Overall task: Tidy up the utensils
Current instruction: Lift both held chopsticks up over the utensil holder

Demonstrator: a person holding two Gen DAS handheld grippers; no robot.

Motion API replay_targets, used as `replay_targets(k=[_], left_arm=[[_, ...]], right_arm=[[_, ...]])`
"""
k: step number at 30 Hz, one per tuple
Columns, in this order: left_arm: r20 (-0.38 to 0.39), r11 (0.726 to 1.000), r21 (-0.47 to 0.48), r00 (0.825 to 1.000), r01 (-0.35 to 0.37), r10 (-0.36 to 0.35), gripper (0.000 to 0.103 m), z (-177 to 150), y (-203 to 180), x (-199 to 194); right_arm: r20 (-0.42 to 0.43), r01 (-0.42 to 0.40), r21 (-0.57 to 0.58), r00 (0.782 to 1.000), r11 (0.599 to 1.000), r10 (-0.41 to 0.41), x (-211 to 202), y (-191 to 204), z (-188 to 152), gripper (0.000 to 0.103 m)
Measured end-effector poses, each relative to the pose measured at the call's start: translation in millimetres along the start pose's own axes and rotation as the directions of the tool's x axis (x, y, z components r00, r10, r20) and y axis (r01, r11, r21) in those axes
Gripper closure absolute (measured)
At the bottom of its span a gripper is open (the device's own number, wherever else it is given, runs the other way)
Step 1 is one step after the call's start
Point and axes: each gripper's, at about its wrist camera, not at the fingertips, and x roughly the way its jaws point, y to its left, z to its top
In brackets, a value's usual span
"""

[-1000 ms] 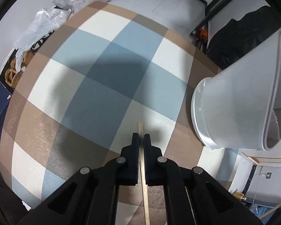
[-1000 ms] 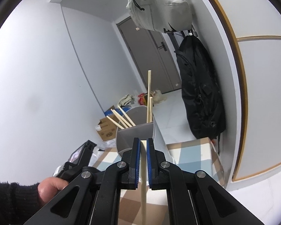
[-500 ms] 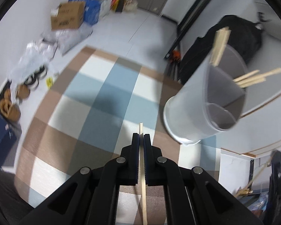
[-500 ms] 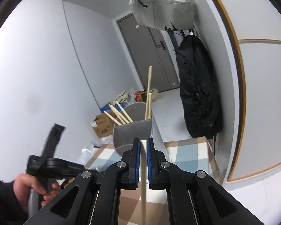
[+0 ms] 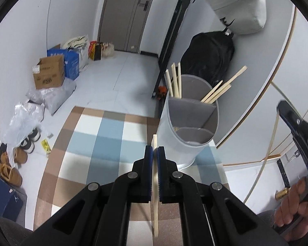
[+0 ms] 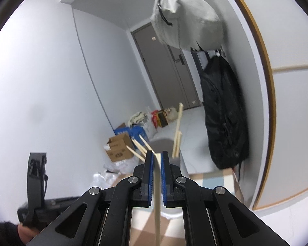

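Left tongs are pinched on a wooden chopstick, tip just beside the white divided utensil holder standing on the checked counter. Right tongs are pinched on a second chopstick, aimed toward the holder. More chopsticks are seen leaning in the holder's far compartments. A hand is seen at the right edge, gripping the other tool

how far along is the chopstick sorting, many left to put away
Done: several chopsticks already stand in the grey divided holder. In hand: the left gripper and right gripper each pinch one chopstick. Left: dropping both in; no loose ones show on the checked cloth.
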Motion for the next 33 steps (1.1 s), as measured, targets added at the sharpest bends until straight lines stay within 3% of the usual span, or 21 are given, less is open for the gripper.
replay_targets(k=[13,33], left_arm=[[0.073,0.997,0.058,0.996,0.053,-0.057,0.103,12,-1,-15],[0.138,0.985,0.151,0.985,0.080,-0.101,0.103,33,-18,-39]], right_arm=[[0.056,-0.038,-0.046,0.998,0.998,0.040,11,32,35,0.097],[0.089,-0.043,-0.072,0.995,0.996,0.049,27,40,60,0.097]])
